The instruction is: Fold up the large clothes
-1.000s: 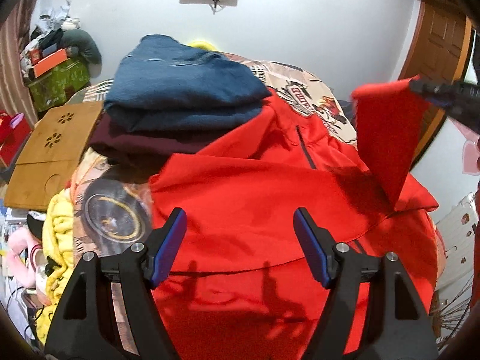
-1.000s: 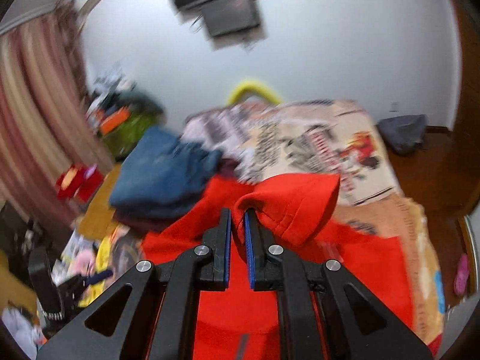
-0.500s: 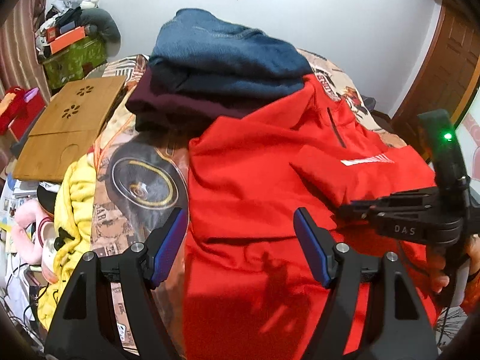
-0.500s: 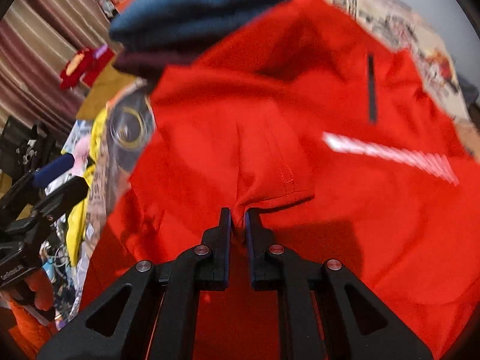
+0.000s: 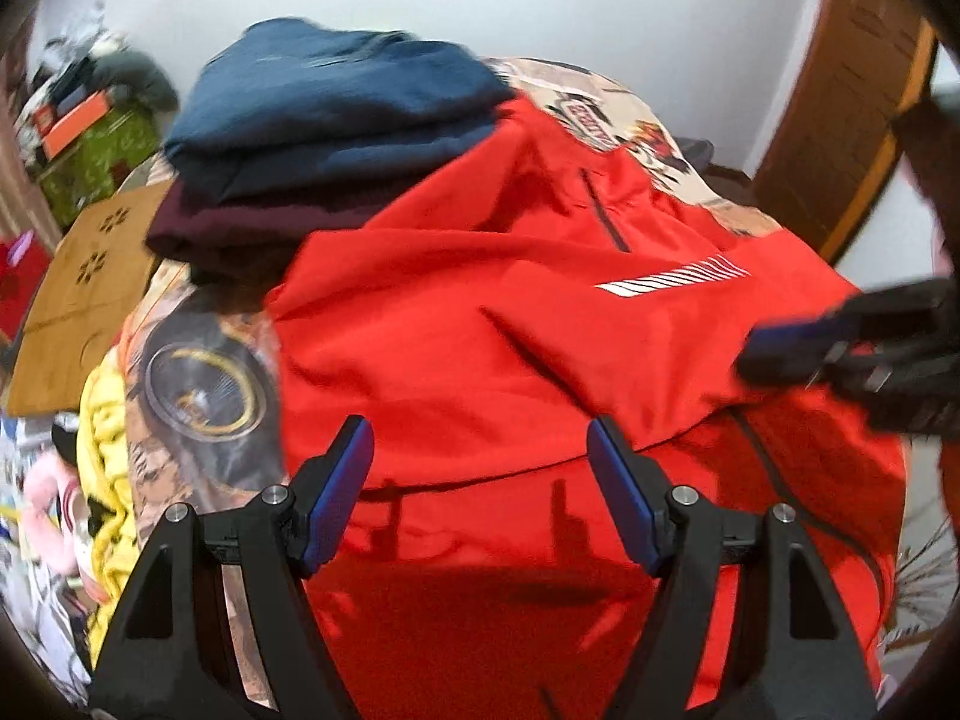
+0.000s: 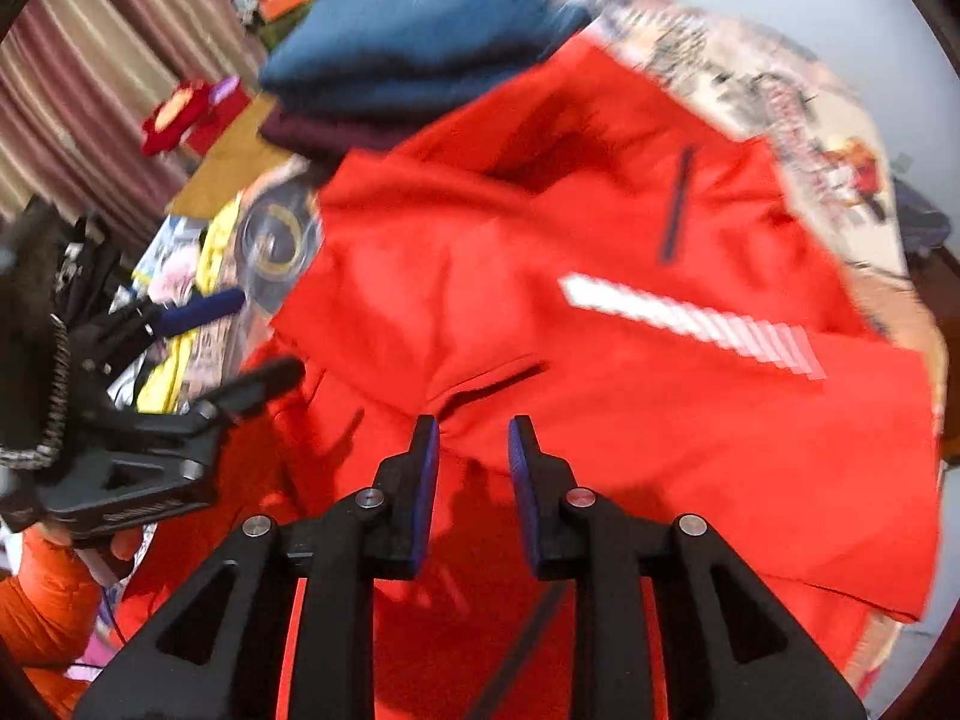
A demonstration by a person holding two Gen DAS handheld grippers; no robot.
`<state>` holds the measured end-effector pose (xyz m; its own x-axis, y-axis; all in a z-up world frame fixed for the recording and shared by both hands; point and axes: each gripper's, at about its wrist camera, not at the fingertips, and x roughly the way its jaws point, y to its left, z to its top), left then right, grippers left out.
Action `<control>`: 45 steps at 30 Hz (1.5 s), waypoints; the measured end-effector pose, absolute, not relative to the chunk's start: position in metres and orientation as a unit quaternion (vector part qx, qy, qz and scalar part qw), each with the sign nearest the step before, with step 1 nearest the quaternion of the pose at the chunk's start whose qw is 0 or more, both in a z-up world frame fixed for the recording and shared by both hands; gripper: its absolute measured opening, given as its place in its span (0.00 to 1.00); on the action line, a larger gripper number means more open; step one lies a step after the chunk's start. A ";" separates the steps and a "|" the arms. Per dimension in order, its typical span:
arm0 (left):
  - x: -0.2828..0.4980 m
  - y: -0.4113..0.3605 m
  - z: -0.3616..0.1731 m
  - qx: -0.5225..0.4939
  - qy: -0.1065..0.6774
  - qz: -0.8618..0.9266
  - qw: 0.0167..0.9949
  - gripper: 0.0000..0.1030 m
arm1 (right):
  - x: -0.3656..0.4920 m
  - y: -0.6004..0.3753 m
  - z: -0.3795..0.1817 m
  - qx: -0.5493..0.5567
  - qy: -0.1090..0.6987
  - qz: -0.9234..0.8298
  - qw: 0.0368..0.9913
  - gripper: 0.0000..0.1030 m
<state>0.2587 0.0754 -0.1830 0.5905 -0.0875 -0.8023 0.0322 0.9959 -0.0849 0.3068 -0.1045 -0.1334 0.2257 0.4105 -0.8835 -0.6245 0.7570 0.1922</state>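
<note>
The red jacket [image 5: 492,330] lies spread on the bed under both grippers, one sleeve folded across its chest below the white stripe [image 5: 672,276]. Off to the left of the left gripper [image 5: 480,492] a yellow cloth [image 5: 105,468] hangs at the bed's edge, with a wooden board [image 5: 84,282] further out. The left gripper's jaws stand wide apart above the jacket's lower front, with nothing between them. Ahead of it, a blue garment [image 5: 336,114] sits stacked on a dark maroon one [image 5: 252,228], touching the jacket's shoulder. The right gripper [image 6: 473,468] has just been opening; its pads stand slightly apart over the folded sleeve's edge, with red cloth in the gap but not pinched. Printed bedding [image 6: 780,102] shows beyond the jacket on its right.
</note>
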 end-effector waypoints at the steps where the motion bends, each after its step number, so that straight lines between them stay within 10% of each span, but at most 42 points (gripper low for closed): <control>1: 0.262 0.068 -0.183 -0.021 0.452 -0.039 0.891 0.70 | 0.309 -0.118 -0.126 -0.096 0.515 0.325 0.788 0.23; 7: 0.283 0.029 -0.189 0.028 0.461 -0.046 0.886 0.70 | 0.318 -0.179 -0.098 -0.078 0.460 0.243 0.851 0.39; 17: 0.321 -0.015 -0.222 0.088 0.507 -0.059 0.855 0.66 | 0.322 -0.269 -0.101 -0.050 0.446 0.106 0.887 0.40; 25: 0.339 -0.005 -0.224 0.056 0.512 -0.064 0.855 0.09 | 0.324 -0.305 -0.123 -0.025 0.469 0.078 0.879 0.41; 45: 0.306 0.071 -0.108 0.060 0.325 0.012 0.944 0.07 | 0.345 -0.264 -0.166 -0.058 0.498 0.086 0.861 0.41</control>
<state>0.3059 0.0708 -0.1082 0.7886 0.0611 -0.6119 0.0172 0.9925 0.1212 0.3453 -0.2637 -0.1664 0.4882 0.0908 -0.8680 -0.2065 0.9783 -0.0138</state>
